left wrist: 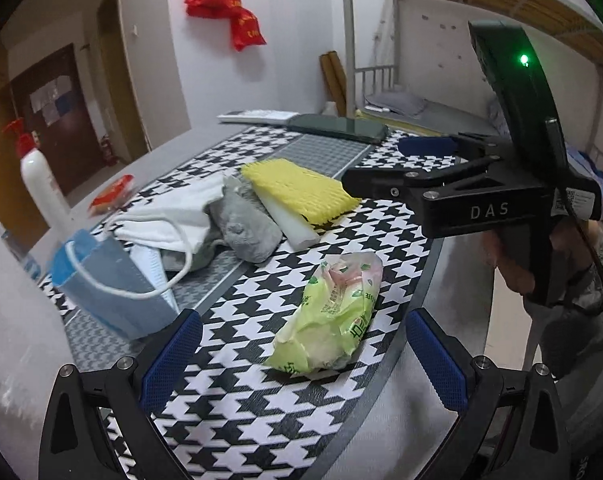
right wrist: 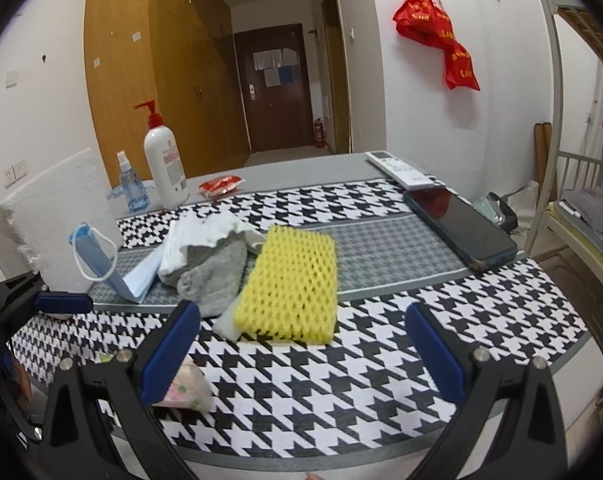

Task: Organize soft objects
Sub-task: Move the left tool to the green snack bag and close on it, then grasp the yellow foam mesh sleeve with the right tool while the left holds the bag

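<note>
On the houndstooth cloth lie a yellow foam net sleeve (left wrist: 301, 190) (right wrist: 291, 286) over a white foam piece (left wrist: 289, 224), a grey sock (left wrist: 243, 224) (right wrist: 213, 276), white masks (left wrist: 173, 216) (right wrist: 199, 232), a blue mask (left wrist: 109, 292) (right wrist: 95, 256) and a green tissue pack (left wrist: 333, 316) (right wrist: 185, 390). My left gripper (left wrist: 301, 364) is open, the tissue pack between its fingers. My right gripper (right wrist: 301, 352) is open and empty, just short of the yellow sleeve; it also shows in the left wrist view (left wrist: 385, 164).
A white pump bottle (right wrist: 163, 164) (left wrist: 41, 184), a blue spray bottle (right wrist: 131, 188) and a red packet (right wrist: 219, 184) stand at the far left. A phone (right wrist: 459, 228) (left wrist: 337, 126) and a remote (right wrist: 397, 168) lie at the far right edge. A bunk bed (right wrist: 581, 184) stands right.
</note>
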